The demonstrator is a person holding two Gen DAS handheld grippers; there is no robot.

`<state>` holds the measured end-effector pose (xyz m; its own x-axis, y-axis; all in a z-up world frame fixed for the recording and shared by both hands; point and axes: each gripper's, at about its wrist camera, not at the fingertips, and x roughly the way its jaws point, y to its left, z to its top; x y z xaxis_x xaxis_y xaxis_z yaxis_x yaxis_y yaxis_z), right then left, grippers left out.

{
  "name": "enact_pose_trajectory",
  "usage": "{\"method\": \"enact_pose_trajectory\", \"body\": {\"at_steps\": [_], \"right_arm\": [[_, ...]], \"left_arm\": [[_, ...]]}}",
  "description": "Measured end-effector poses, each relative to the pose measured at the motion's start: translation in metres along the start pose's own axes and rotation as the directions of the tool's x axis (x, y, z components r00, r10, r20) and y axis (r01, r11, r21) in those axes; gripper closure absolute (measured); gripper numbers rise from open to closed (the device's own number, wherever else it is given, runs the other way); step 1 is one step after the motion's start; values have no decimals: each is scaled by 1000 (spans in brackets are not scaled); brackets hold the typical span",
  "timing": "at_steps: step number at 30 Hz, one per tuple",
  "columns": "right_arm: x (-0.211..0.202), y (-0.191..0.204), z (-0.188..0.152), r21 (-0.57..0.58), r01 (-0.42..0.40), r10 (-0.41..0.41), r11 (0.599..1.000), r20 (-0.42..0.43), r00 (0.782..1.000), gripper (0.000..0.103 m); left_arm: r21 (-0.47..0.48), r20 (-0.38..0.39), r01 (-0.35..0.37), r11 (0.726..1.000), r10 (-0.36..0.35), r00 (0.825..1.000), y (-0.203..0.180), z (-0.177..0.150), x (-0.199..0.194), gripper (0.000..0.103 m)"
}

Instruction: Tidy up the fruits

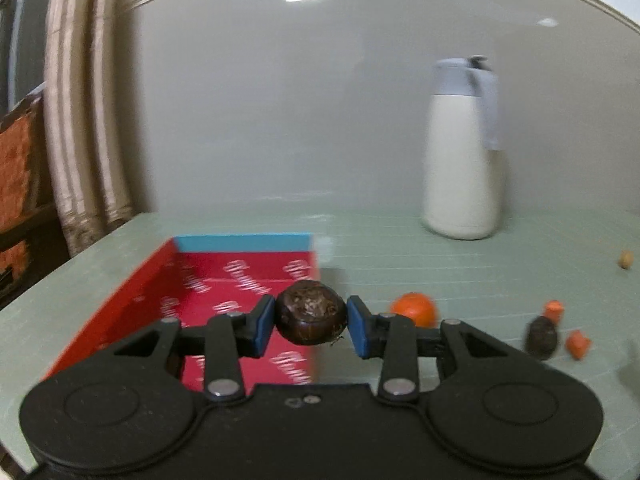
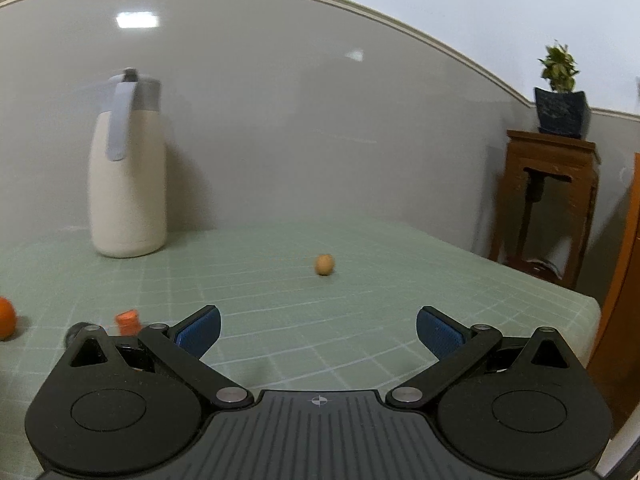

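Pinching a dark brown round fruit [image 1: 311,312] between its blue fingers [image 1: 262,326], your left gripper [image 1: 311,326] holds it at the centre of the frame, over the right edge of the red box [image 1: 160,292] with its blue far wall. To the lower right, on the green table [image 1: 400,256], lie an orange [image 1: 416,308], another dark fruit [image 1: 541,338], and two small orange-red pieces [image 1: 576,344]. A white jug [image 1: 460,168] stands at the upper right. Your right gripper [image 2: 318,330] has its fingers spread, holding nothing; a small tan fruit [image 2: 324,265] sits on the table beyond them, mid-frame.
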<state>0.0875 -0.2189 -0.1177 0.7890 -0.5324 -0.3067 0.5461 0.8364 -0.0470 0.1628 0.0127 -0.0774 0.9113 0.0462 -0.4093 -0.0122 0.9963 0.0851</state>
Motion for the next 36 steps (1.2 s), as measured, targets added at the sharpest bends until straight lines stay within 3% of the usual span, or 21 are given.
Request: {"method": "enact_pose_trajectory", "body": {"at_steps": [8, 15, 18, 20, 23, 36], "right_arm": [[-2, 24, -5, -28, -58, 58, 998, -11, 998, 0], [-7, 40, -7, -35, -136, 136, 990, -8, 991, 0], [-8, 46, -6, -39, -175, 175, 984, -7, 985, 0], [-9, 50, -6, -44, -199, 199, 979, -8, 980, 0], [-8, 53, -5, -40, -235, 234, 971, -14, 972, 0], [-5, 66, -1, -23, -368, 366, 929, -61, 928, 0]], "left_arm": [[-64, -73, -113, 992, 108, 991, 41, -5, 8, 73], [-136, -163, -166, 977, 144, 976, 68, -10, 15, 66], [-148, -153, -180, 973, 157, 976, 73, -11, 8, 52], [-152, -136, -193, 969, 173, 976, 76, -11, 1, 29], [-155, -103, -195, 968, 181, 978, 80, -9, -11, 20], [-190, -100, -276, 942, 262, 960, 125, -22, -49, 10]]}}
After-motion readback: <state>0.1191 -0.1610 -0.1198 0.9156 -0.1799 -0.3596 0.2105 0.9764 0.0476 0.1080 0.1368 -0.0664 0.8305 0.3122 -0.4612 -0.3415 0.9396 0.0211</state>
